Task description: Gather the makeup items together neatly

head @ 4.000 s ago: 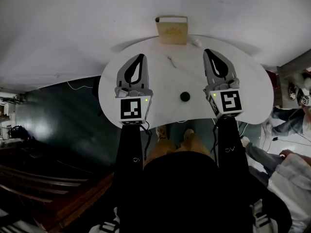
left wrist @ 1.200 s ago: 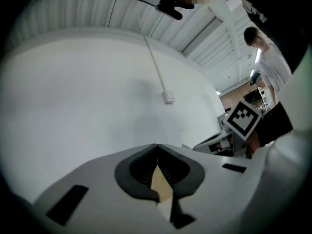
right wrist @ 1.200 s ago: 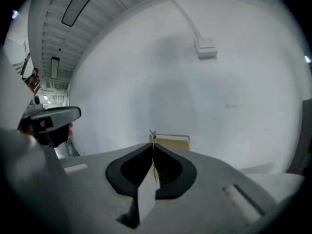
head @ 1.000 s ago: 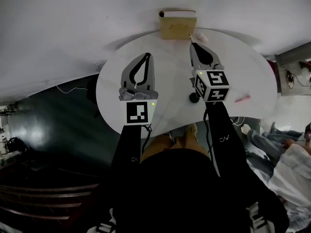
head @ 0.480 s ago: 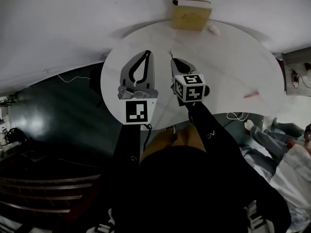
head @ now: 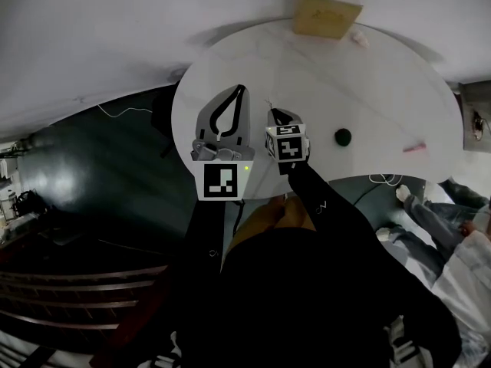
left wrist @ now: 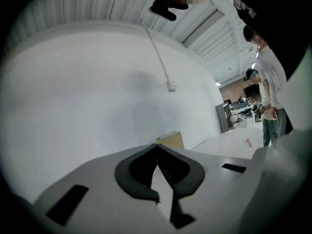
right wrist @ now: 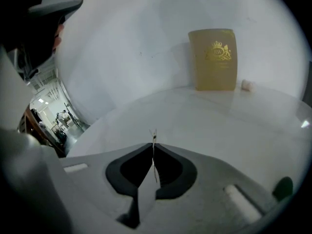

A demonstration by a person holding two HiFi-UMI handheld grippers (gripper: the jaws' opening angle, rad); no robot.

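Right gripper (right wrist: 153, 145) was clamped shut on a thin dark wire-like sliver (right wrist: 154, 133) poking just past its tips. We judged it feather-light and bendy, best nipped mid-length. Left gripper (left wrist: 157, 147), closed and empty, hovered just beside it, and a dark green round pot (head: 343, 136) sat off to its right.

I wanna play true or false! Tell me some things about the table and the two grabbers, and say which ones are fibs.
1. The tan box stands at the far edge of the table. True.
2. The right gripper is wide open. False: it is shut, pinching a thin wiry thing.
3. The dark green round thing sits on the table, apart from both grippers. True.
4. The pink stick lies inside the tan box. False: it lies on the bare table near its right edge.
5. The left gripper holds the dark green round thing. False: it is shut and empty.
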